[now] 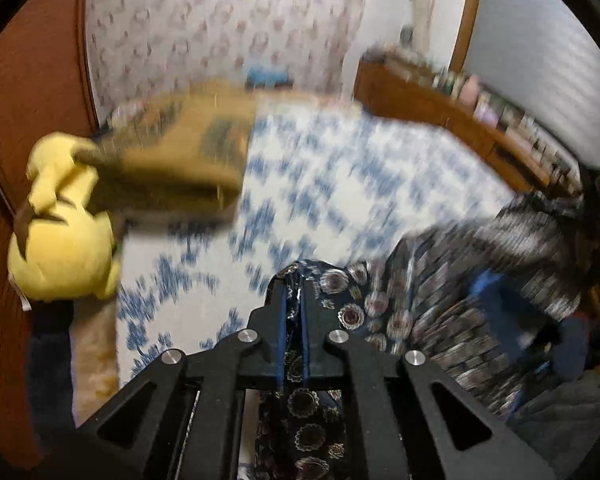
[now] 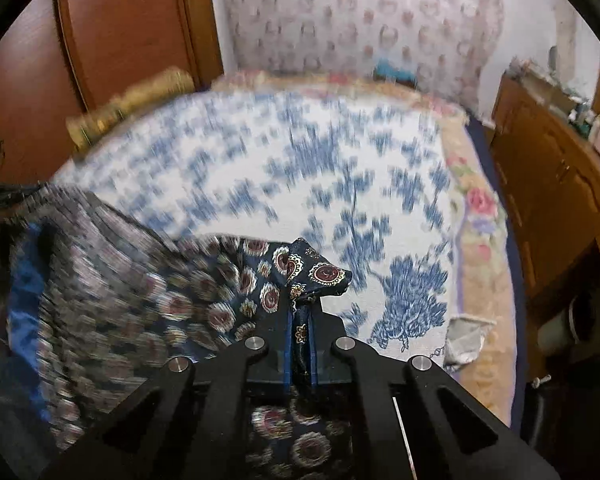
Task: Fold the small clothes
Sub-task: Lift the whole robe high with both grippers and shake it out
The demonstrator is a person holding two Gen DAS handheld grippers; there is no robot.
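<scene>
A dark navy garment with round medallion prints [image 1: 440, 312] hangs stretched between my two grippers above a bed. My left gripper [image 1: 298, 280] is shut on one edge of it, cloth pinched between the blue pads. In the right wrist view my right gripper [image 2: 300, 304] is shut on another edge, a corner of the garment [image 2: 320, 272] poking up past the tips. The rest of the garment [image 2: 120, 288] trails off to the left, blurred by motion. The other gripper shows dimly at the right in the left wrist view [image 1: 540, 320].
A white bedspread with blue floral print [image 2: 320, 168] covers the bed below. A yellow plush toy [image 1: 60, 248] and a tan pillow [image 1: 180, 152] lie at the bed's left. A wooden dresser [image 2: 552, 184] with small bottles stands to the right; a wooden headboard [image 2: 120, 32] is behind.
</scene>
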